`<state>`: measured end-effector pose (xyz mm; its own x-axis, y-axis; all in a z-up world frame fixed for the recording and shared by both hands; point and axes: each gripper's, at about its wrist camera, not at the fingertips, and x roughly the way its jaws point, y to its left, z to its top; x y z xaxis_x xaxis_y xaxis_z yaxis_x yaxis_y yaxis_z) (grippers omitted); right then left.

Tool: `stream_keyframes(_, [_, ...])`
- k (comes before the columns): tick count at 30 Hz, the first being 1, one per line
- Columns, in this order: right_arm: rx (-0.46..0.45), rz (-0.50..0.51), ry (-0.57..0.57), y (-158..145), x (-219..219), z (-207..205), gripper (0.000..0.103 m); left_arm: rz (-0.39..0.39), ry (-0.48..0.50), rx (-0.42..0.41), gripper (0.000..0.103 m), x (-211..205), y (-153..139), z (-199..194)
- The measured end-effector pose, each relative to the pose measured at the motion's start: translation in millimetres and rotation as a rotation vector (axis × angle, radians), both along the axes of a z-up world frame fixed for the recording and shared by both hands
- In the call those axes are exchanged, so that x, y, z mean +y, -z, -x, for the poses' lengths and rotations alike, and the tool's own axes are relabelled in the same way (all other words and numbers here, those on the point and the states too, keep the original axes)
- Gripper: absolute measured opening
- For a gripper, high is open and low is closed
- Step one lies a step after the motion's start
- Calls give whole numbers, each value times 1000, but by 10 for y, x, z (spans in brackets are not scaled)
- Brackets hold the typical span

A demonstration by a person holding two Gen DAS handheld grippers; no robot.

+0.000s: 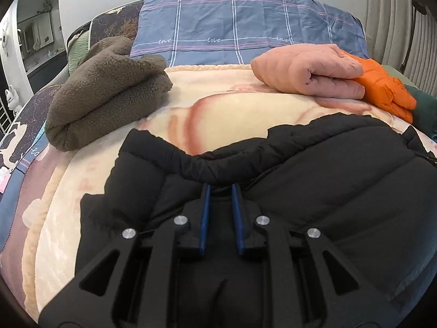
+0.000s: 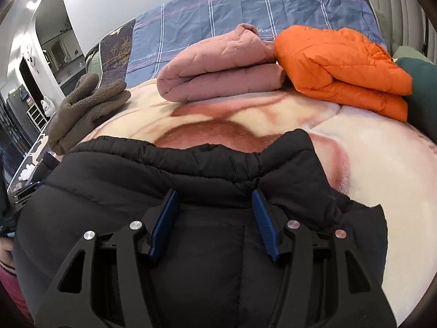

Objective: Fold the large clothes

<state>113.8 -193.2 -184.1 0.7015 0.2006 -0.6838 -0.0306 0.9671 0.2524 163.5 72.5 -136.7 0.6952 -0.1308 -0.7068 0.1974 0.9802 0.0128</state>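
A black puffer jacket (image 1: 314, 175) lies spread on the cream blanket (image 1: 232, 114) of the bed; it also shows in the right wrist view (image 2: 123, 180). My left gripper (image 1: 221, 188) is nearly shut, its blue fingers pinching a fold of the jacket near its far hem. My right gripper (image 2: 215, 194) is open, its blue fingers wide apart and resting on the jacket's far edge, holding nothing.
A folded brown fleece (image 1: 106, 90) lies at the back left. A folded pink jacket (image 1: 308, 71) and a folded orange jacket (image 1: 385, 87) lie at the back right, with a dark green item (image 2: 420, 87) beside them. A blue checked sheet (image 1: 240, 24) covers the far bed.
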Motion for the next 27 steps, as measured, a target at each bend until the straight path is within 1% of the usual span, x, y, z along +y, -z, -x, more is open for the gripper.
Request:
stream_keyframes(4, [6, -24, -4, 94, -47, -68, 57, 44, 1, 6, 18, 23, 39, -16])
stream_keyframes(8, [7, -14, -7, 82, -50, -59, 57, 38, -3, 5, 18, 25, 38, -3])
stream_keyframes(11, [17, 3, 17, -54, -84, 0, 57, 66, -11, 19, 18, 65, -42, 24])
stream_keyframes(12, [11, 27, 49, -148, -104, 59, 57, 92, -14, 26, 17, 89, -95, 49])
stream_keyframes(13, [-7, 45, 87, -250, -136, 123, 58, 136, -5, 26, 18, 109, -183, 104])
stream_keyframes(14, [-28, 43, 109, -336, -167, 164, 58, 181, 23, 11, 18, 104, -284, 172])
stream_keyframes(15, [-41, 30, 119, -392, -199, 188, 58, 205, 44, -3, 18, 84, -359, 219])
stream_keyframes(17, [-35, 1, 129, -434, -238, 170, 58, 248, 109, -34, 18, -71, -559, 329])
stream_keyframes(18, [-21, -1, 136, -411, -246, 130, 58, 250, 134, -43, 23, -153, -613, 353])
stream_keyframes(19, [2, 6, 149, -348, -250, 77, 59, 239, 170, -49, 30, -291, -663, 378])
stream_keyframes(20, [25, 10, 155, -277, -256, 30, 58, 210, 196, -45, 35, -429, -670, 381])
stream_keyframes(21, [62, 10, 154, -137, -265, -40, 59, 167, 204, -40, 42, -546, -635, 366])
stream_keyframes(22, [73, 5, 148, -9, -271, -80, 61, 116, 200, -33, 44, -642, -567, 339])
stream_keyframes(23, [67, -5, 148, 49, -275, -87, 62, 53, 186, -17, 46, -723, -429, 283])
stream_keyframes(24, [59, -37, 151, 79, -300, -85, 63, 22, 180, -3, 51, -757, -280, 221])
stream_keyframes(25, [59, -53, 153, 76, -319, -82, 63, 56, 186, 4, 51, -727, -139, 165])
stream_keyframes(26, [59, -48, 147, 70, -318, -96, 63, 104, 187, 21, 51, -667, -70, 123])
stream_keyframes(27, [59, -37, 140, 80, -310, -97, 63, 132, 186, 36, 51, -620, -53, 99])
